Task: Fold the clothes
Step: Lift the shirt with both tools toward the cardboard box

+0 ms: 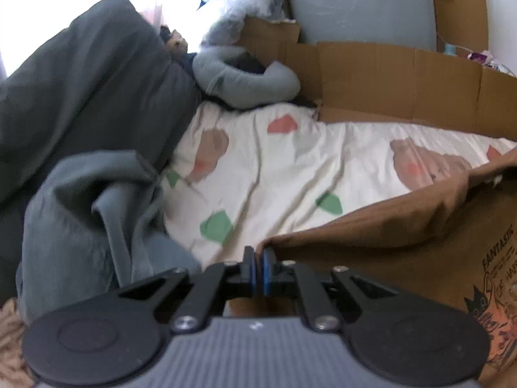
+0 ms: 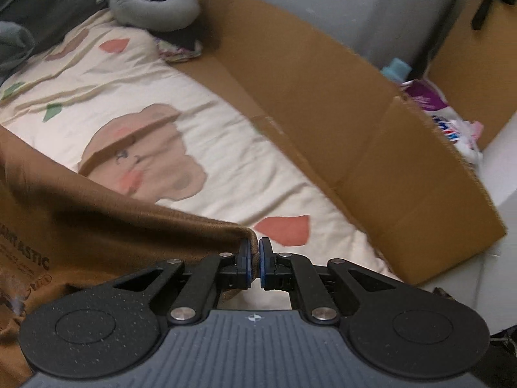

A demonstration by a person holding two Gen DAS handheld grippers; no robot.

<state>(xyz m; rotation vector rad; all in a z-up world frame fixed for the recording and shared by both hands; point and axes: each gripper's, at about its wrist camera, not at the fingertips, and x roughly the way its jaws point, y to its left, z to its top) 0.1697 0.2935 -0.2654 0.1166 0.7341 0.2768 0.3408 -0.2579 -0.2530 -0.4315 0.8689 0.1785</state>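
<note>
The brown T-shirt (image 1: 404,252) is soft, light, limp knit with a printed graphic; it drapes and sags between holds, so grip at hem corners. It hangs over the near side of the bed (image 1: 290,168). The left hand-held gripper (image 1: 258,270) and right hand-held gripper (image 2: 254,260) each pinch its edge, jaws nearly closed. The bed's sheet is cream with a bear print; stiff cardboard (image 2: 323,97) stands on the far side.

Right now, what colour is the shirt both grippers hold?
Brown shirt, with a printed graphic; clearest in the right wrist view.
</note>
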